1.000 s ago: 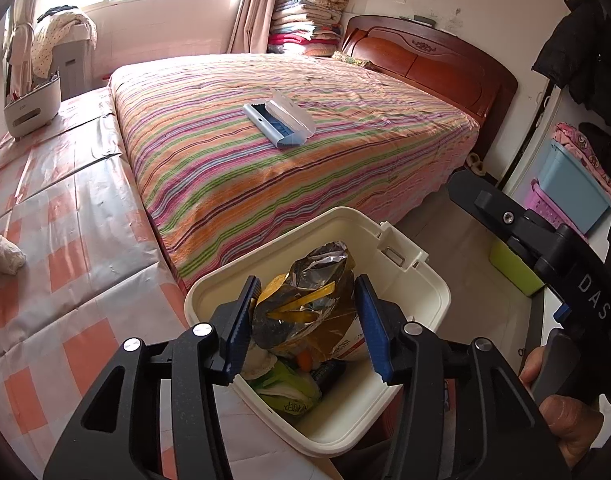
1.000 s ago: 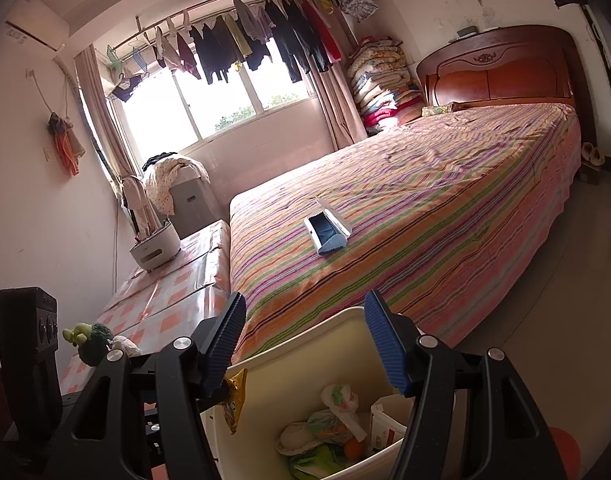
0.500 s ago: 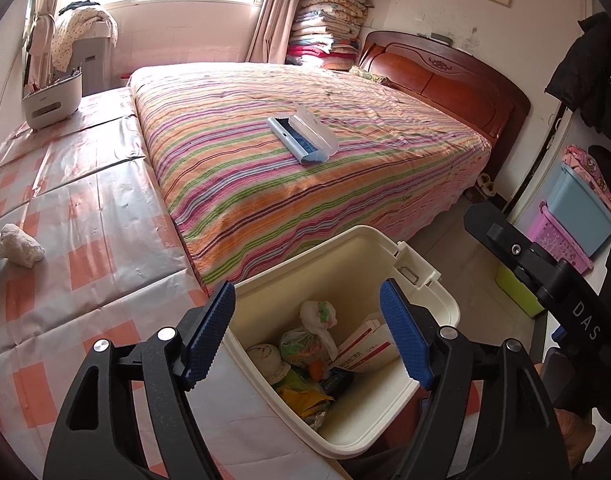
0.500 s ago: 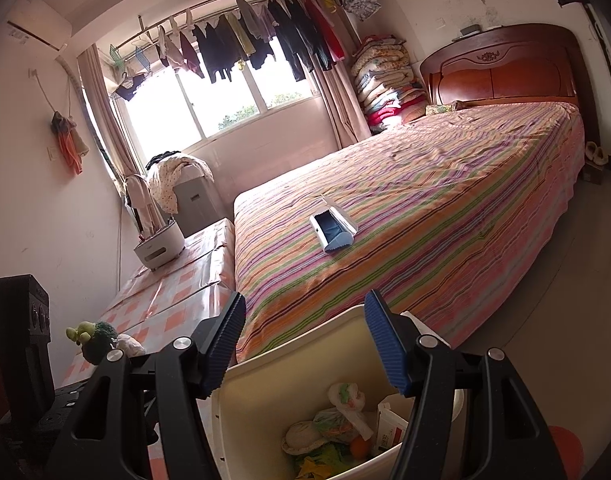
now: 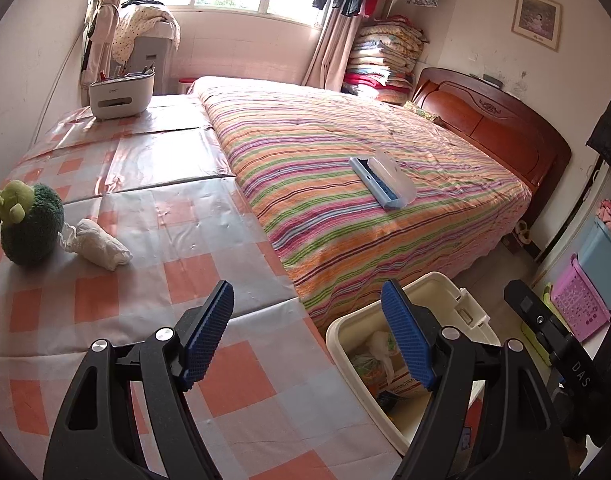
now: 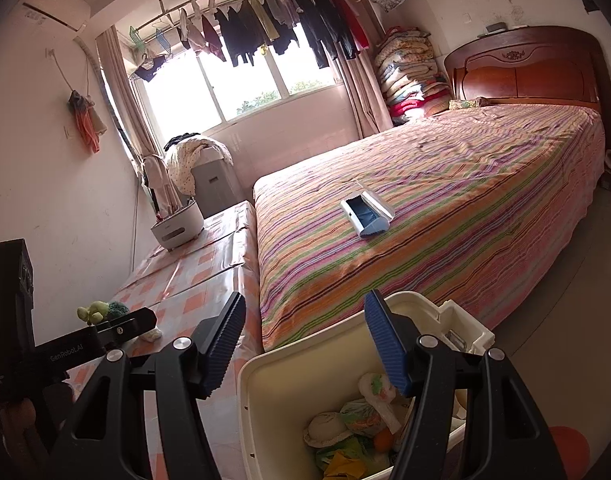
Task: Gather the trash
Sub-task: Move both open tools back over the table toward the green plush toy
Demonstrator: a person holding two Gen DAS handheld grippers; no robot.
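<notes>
A crumpled white tissue [image 5: 99, 244] lies on the checked tablecloth [image 5: 145, 280], touching a green plush toy [image 5: 29, 228]. My left gripper [image 5: 307, 334] is open and empty above the cloth, nearer than the tissue and to its right. The cream bin [image 5: 461, 300] stands at the table's right edge, with wrappers and tissues inside. In the right wrist view, my right gripper [image 6: 305, 344] hangs open over the bin [image 6: 409, 298], gripping nothing. The left gripper's black body [image 6: 85, 340] partly hides the tissue [image 6: 151, 334] there.
A blue and white case [image 5: 381, 182] lies open on the striped bed [image 5: 345, 240]. A white organiser [image 5: 119, 94] stands at the table's far end. Pink and blue plastic crates [image 5: 581, 304] sit on the floor to the right of the bin.
My left gripper opened and let a foil snack bag fall into the bin. It then swung left and up, over the checked table. The right gripper shifted slightly.
</notes>
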